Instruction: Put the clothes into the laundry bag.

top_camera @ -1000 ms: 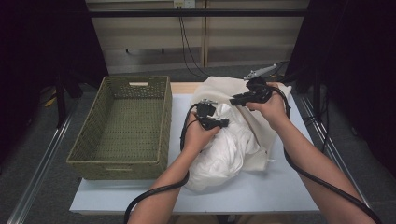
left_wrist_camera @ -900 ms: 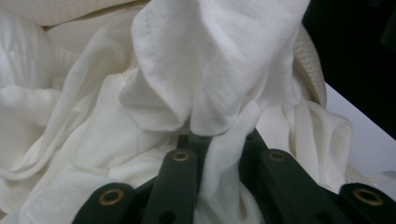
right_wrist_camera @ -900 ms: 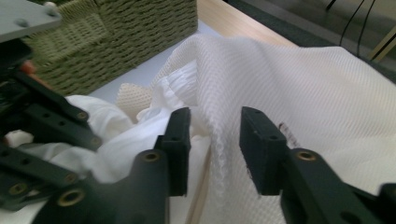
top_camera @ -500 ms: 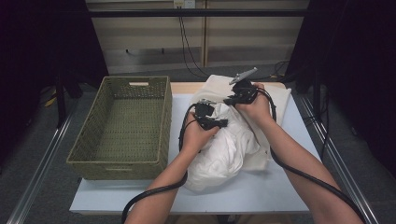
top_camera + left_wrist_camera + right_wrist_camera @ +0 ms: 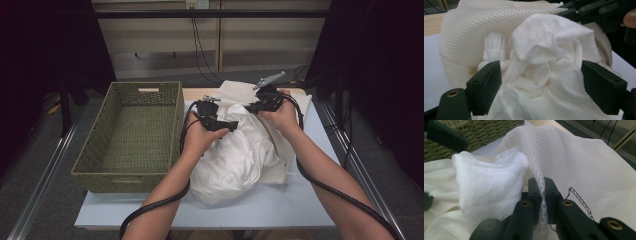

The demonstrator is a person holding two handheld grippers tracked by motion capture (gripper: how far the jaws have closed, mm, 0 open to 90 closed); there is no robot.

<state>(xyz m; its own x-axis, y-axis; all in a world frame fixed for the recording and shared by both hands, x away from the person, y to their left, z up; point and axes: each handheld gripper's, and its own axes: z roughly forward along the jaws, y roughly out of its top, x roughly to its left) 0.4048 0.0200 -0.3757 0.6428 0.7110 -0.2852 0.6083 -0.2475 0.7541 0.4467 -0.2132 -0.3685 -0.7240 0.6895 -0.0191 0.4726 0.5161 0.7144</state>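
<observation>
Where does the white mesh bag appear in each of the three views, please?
High view: mesh bag behind the white laundry.
Left gripper view: across the top and left.
Right gripper view: upper right, edge pinched by the right gripper.
Shared landmark: the white laundry.

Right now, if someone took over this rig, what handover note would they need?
Left gripper: open, its jaws just opened, over the crumpled white cotton garment, pads not pressing it.
Right gripper: shut on the edge of the white mesh laundry bag.
Garment sits partly inside the bag's mouth on the pale blue table.
Green woven basket at left.
Left: push the garment fully in, probably.
</observation>
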